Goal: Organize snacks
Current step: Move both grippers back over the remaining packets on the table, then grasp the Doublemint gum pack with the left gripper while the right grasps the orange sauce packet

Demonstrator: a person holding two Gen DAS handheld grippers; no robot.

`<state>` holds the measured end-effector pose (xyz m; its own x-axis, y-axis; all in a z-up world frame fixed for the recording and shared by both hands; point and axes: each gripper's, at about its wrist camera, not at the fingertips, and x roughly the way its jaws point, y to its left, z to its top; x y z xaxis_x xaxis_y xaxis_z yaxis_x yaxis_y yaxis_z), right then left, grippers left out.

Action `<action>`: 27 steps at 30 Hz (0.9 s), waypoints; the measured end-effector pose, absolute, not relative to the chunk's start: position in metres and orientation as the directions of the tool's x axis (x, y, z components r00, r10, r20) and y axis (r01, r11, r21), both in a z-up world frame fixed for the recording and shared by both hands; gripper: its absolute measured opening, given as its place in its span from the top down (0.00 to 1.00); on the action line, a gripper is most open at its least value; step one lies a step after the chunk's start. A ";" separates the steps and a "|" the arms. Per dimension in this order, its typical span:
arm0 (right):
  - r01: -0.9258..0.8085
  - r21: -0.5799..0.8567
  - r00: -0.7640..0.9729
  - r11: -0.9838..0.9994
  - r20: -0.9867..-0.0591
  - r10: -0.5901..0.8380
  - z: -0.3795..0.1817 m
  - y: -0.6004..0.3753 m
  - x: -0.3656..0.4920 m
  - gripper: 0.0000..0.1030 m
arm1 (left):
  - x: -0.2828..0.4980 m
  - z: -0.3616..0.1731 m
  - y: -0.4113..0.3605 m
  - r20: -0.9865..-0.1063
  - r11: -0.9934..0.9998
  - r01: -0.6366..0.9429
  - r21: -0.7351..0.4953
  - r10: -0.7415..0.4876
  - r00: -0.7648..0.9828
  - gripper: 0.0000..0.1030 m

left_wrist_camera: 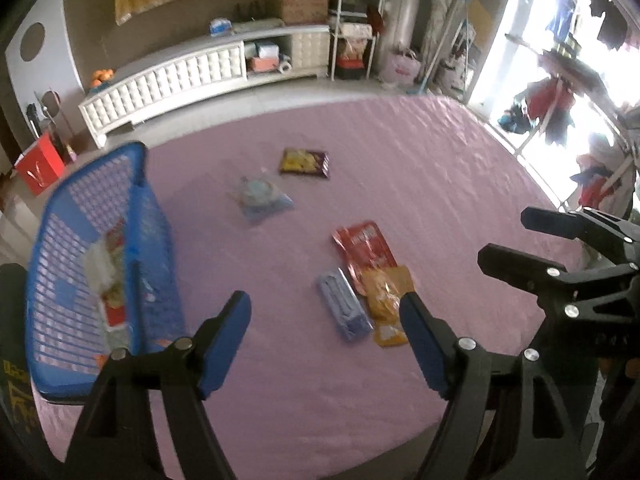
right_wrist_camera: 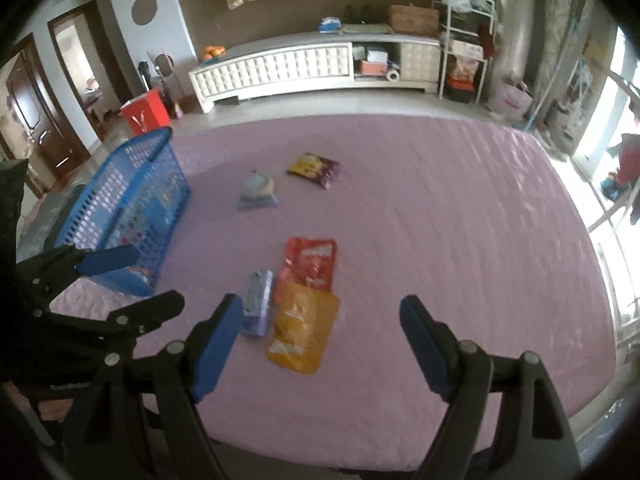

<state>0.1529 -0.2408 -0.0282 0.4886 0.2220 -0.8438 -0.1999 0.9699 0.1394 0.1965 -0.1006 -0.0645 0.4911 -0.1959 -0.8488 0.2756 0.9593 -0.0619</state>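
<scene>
On the pink bed cover (left_wrist_camera: 400, 168) (right_wrist_camera: 440, 220) lie several snack packets. A red packet (left_wrist_camera: 364, 248) (right_wrist_camera: 312, 262), an orange one (left_wrist_camera: 386, 300) (right_wrist_camera: 302, 328) and a purple one (left_wrist_camera: 344, 306) (right_wrist_camera: 258, 304) lie together. Farther off are a clear bag with blue contents (left_wrist_camera: 260, 198) (right_wrist_camera: 258, 190) and a yellow and dark red packet (left_wrist_camera: 304, 162) (right_wrist_camera: 314, 170). At the left stands a blue basket (left_wrist_camera: 80, 208) (right_wrist_camera: 132, 200) with a few packets (left_wrist_camera: 108, 272) inside. My left gripper (left_wrist_camera: 322, 308) (right_wrist_camera: 156, 278) is open and empty above the near cluster. My right gripper (right_wrist_camera: 320, 306) (left_wrist_camera: 504, 236) is open and empty beside it.
A long white cabinet (left_wrist_camera: 200, 72) (right_wrist_camera: 300, 68) runs along the far wall beyond the bed. A red box (left_wrist_camera: 40, 168) (right_wrist_camera: 146, 114) stands on the floor at the left. A white rack (left_wrist_camera: 352, 28) and a bright window with hanging clothes (left_wrist_camera: 560, 92) are at the right.
</scene>
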 end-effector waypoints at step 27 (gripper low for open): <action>-0.145 0.209 0.358 0.967 -0.900 0.248 -0.114 -0.262 0.160 0.19 | 0.260 -0.185 -0.130 -0.946 0.969 0.246 -0.033 -0.109 0.306 0.36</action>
<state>0.1604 -0.2623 -0.1142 0.3579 0.2478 -0.9003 -0.1451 0.9672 0.2086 0.2598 -0.1297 -0.1851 0.3055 -0.1093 -0.9459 0.2457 0.9688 -0.0325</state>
